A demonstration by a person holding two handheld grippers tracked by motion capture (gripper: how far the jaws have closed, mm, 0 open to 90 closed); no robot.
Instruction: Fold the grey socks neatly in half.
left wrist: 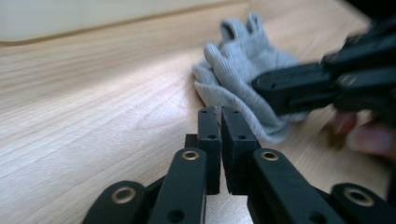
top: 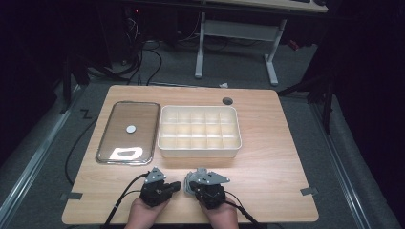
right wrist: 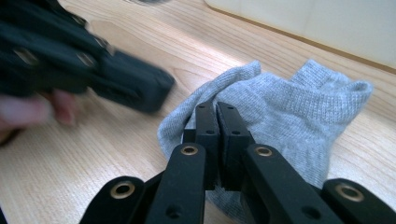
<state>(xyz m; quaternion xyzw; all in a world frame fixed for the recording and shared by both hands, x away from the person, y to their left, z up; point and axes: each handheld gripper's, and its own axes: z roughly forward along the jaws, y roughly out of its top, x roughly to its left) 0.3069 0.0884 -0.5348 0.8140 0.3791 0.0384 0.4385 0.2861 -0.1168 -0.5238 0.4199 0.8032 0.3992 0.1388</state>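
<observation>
Far left of the surface point(top: 267, 143) in the high view: a flat glass lid point(top: 128, 132) w/ a metal rim and a small round knob at centre, lying flat, glare patch near its front end. Just beside it to the right, apart from it, a cream divider tray point(top: 199, 131), many small compartments, contents can't be made out.

Near the front edge, left hand-held gripper point(top: 175, 185), person's hand behind it, cable trailing off the front edge. Jaws pressed together, nothing between them; in the left gripper view point(left wrist: 220, 112) the tips sit just short of the sock's edge, over bare wood, whether they touch the cloth can't be told.

Next, grey sock point(top: 188, 185) on the surface betw. the two tools, in front of the tray, well apart from it. It's crumpled; left gripper view point(left wrist: 243, 74) shows it bunched w/ folds sticking up.

Right hand-held gripper point(top: 197, 187), grey three-cornered plate on top, hand behind. Jaws closed tight, tips down on the sock; in the right gripper view point(right wrist: 217, 109) they sit at a fold of the sock point(right wrist: 299, 112), pinching cloth as far as can be seen. Left tool blurred at that view's upper left.
</observation>
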